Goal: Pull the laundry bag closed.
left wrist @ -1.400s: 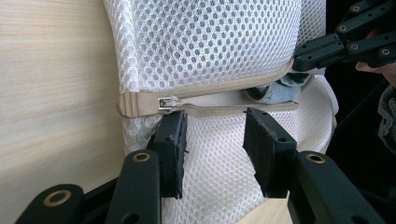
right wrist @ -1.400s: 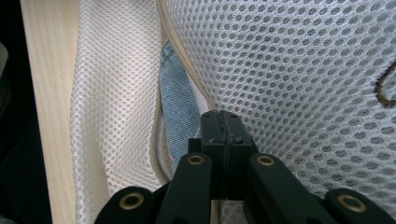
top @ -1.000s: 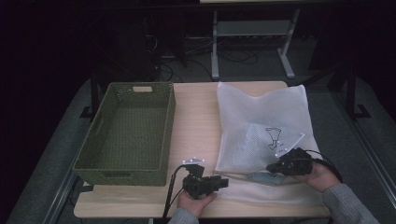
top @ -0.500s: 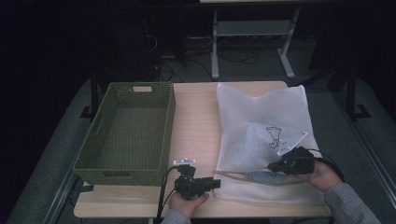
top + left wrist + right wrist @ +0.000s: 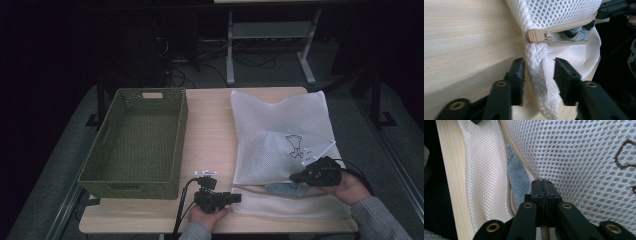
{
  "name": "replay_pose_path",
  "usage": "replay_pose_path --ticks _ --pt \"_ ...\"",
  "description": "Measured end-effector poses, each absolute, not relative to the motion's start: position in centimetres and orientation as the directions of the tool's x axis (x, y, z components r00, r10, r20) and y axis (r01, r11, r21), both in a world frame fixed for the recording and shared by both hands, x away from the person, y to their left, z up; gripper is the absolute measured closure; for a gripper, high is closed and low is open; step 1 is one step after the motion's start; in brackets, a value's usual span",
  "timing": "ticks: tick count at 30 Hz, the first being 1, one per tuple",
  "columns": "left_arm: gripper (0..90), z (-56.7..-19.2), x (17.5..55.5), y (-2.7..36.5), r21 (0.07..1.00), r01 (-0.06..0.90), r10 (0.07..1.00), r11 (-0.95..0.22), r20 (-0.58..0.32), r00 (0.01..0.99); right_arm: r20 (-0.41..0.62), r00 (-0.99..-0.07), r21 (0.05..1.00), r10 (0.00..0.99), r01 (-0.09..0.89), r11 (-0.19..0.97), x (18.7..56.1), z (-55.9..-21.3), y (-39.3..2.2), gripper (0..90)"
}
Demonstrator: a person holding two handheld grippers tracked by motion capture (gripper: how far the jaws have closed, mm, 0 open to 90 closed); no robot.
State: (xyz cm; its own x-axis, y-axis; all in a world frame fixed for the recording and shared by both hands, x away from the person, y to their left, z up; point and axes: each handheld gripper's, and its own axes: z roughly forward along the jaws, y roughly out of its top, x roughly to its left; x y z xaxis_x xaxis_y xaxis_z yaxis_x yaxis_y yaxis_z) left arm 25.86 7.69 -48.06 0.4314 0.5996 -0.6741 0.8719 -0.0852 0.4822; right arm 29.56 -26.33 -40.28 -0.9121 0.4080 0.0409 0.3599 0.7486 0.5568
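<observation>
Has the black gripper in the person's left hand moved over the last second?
Yes. The black left gripper has slid left along the table's near edge, toward the green woven basket, its jaws just closing around the white mesh bag's corner.

you have the white mesh bag (image 5: 280,135) lying flat on the wooden table (image 5: 210,125), right of the green woven basket (image 5: 135,142), with a small dark drawing on its mesh. your right gripper (image 5: 295,177) sits at the bag's near edge, jaws together on the mesh beside a bluish thing inside the bag. your left gripper (image 5: 238,198) lies just off the bag's near left corner, right of the basket's near corner, its jaws having just been closing.
</observation>
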Motion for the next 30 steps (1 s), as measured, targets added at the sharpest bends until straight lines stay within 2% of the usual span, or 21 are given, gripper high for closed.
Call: replay_pose_path --ticks 3,5,10,14,21,24,30 --pt "79.2 -47.9 25.8 7.7 0.497 0.864 0.598 -0.082 -0.669 0.442 0.047 -0.915 0.562 0.4 0.355 0.747 29.5 -40.0 -26.2 87.4" --pt "82.8 -47.7 25.8 7.9 0.504 0.86 0.588 -0.081 -0.673 0.45 0.052 -0.917 0.567 0.395 0.353 0.745 29.5 -39.8 -25.9 82.6" --pt "84.5 -46.8 25.7 8.1 0.525 0.847 0.564 -0.079 -0.677 0.472 0.057 -0.927 0.582 0.371 0.333 0.742 29.3 -38.6 -24.7 69.7" --pt "84.6 -46.1 25.6 8.1 0.536 0.84 0.553 -0.083 -0.676 0.486 0.045 -0.936 0.598 0.348 0.304 0.742 29.4 -37.2 -23.4 64.9" --pt "84.6 -45.3 25.5 8.1 0.548 0.832 0.54 -0.085 -0.677 0.501 0.037 -0.948 0.605 0.317 0.274 0.748 29.9 -35.8 -20.9 63.1" --pt "84.5 -45.1 25.5 8.1 0.552 0.83 0.534 -0.083 -0.678 0.505 0.022 -0.951 0.611 0.307 0.256 0.749 30.1 -35.4 -19.8 65.3" --pt "84.6 -44.8 25.5 8.0 0.557 0.825 0.532 -0.091 -0.673 0.513 0.06 -0.955 0.594 0.292 0.269 0.758 31.0 -35.5 -17.6 65.3"
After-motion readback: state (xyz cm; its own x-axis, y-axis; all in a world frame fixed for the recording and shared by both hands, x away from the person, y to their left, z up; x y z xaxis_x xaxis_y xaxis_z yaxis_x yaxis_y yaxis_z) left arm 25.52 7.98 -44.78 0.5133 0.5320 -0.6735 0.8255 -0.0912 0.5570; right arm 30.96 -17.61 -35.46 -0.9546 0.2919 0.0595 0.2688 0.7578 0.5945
